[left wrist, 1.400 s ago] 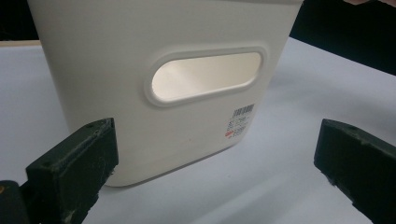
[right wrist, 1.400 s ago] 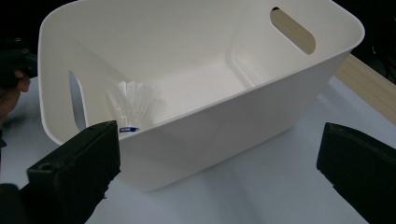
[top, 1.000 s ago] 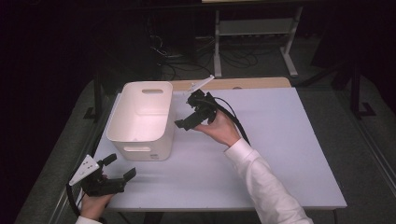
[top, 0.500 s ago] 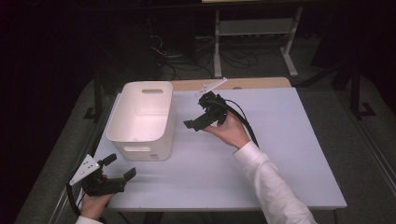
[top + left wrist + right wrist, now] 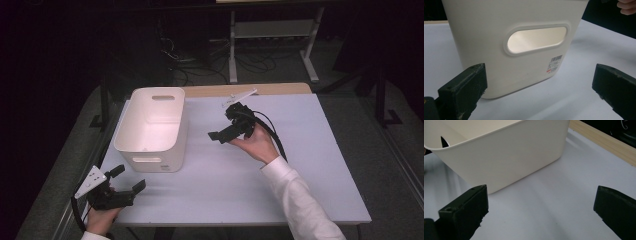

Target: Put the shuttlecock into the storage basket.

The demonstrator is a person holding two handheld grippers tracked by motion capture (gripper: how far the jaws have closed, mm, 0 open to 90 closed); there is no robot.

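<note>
While the white bin sits upright on the desk toward its left edge, nearer the far-left corner than the near one, nothing is gripping it. It's a plain white plastic tub, rectangular with rounded corners, walls tapering slightly toward the base, an oval handle cutout in each short end; the near end carries a small barcode sticker low, beside the cutout (text too small to read). Inside looks empty as far as the high view shows. The left gripper rests at the desk's near-left corner, jaws spread wide and holding nothing, pointed at the bin's near end; the left gripper view puts that wall just ahead, between the two jaws but apart from them. The right gripper hangs over the middle of the desk, to the right of the bin and clear of its long side wall, jaws also spread wide, empty. Versus a second ago: the right gripper has pulled away from the bin rim, moving right and slightly toward the near edge; it was just beside the bin's right wall then. The left gripper and the bin have not shifted.
</note>
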